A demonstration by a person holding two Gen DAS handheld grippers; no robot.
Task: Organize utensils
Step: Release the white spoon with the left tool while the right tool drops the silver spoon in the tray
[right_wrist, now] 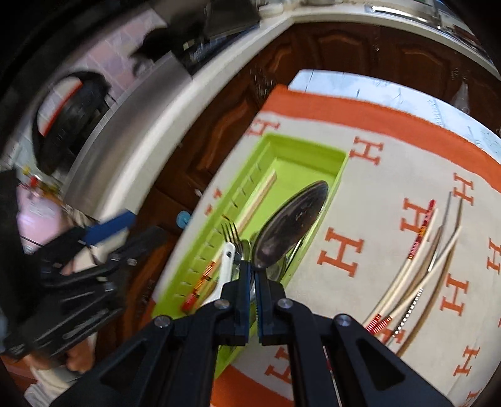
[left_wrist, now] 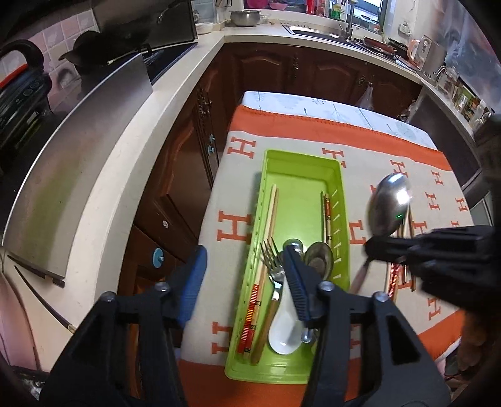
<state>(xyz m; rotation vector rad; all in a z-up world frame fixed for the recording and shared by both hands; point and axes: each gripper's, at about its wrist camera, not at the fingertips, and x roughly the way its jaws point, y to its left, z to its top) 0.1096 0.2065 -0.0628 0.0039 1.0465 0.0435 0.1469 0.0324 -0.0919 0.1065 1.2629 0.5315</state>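
- Right gripper (right_wrist: 253,275): clamped on a large metal spoon (right_wrist: 291,225), right of the green tray (left_wrist: 300,166).
- Left gripper (left_wrist: 245,266): jaws wide, empty, over the tray's near end.

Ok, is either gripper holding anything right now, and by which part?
The right gripper holds the large metal spoon by the neck just below its bowl. The left gripper is open, holding nothing.

An orange-bordered cloth (left_wrist: 313,131) patterned with H letters is covering the table, a steel pot (left_wrist: 245,17) is sitting on the white countertop (left_wrist: 175,90), and brown cabinets (left_wrist: 281,69) are standing below it
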